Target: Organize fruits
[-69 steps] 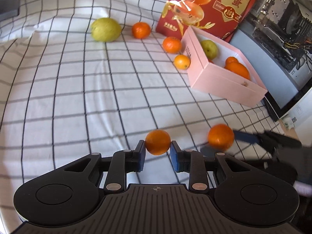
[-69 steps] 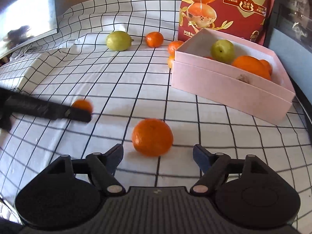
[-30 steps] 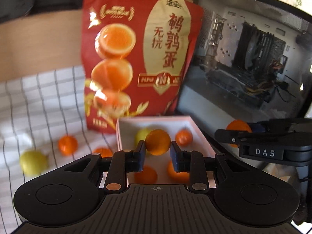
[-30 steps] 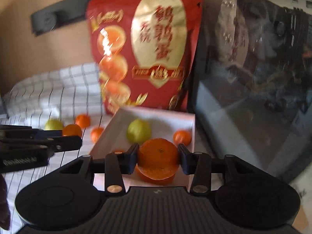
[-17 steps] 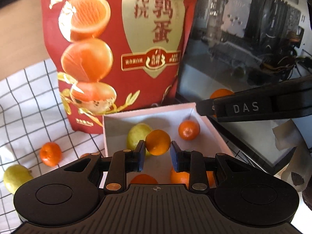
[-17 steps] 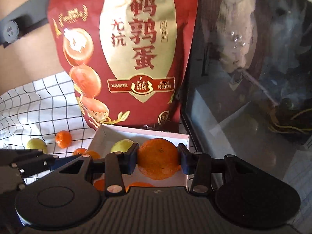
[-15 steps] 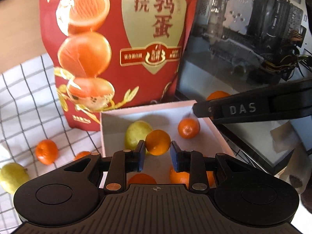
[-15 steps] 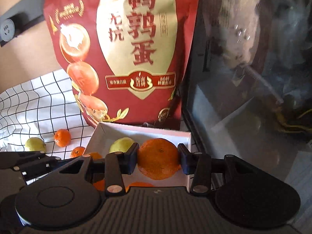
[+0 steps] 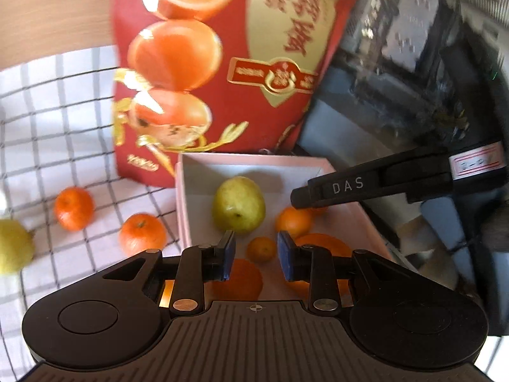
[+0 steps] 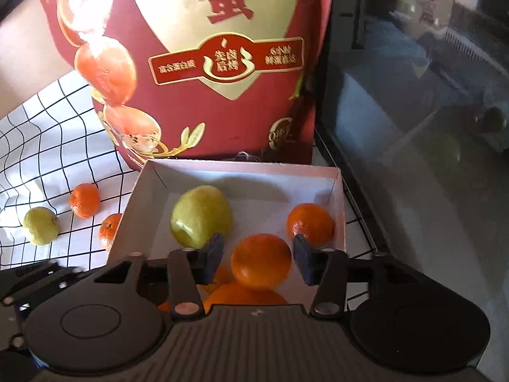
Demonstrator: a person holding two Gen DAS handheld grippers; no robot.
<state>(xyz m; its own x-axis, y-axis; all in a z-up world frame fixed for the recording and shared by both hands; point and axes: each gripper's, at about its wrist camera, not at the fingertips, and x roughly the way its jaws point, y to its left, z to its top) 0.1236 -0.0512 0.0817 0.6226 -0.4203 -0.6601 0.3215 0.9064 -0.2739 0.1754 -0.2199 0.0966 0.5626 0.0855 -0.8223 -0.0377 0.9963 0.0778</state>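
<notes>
R gripper (image 10: 258, 256) finger (image 9: 346, 187) reads "DAS"; red bag (image 10: 203, 63) shows 蛋 (gold panel).

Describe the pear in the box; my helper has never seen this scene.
Find the tall red bag at the back; an open pink box sits right before it. The pear lies in the box's left half, the only yellow-green fruit inside, among oranges.

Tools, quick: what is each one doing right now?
Left tool: open, small orange loose between its pads.
Right tool: jaws opening, bigger orange between them, not gripped.
</notes>
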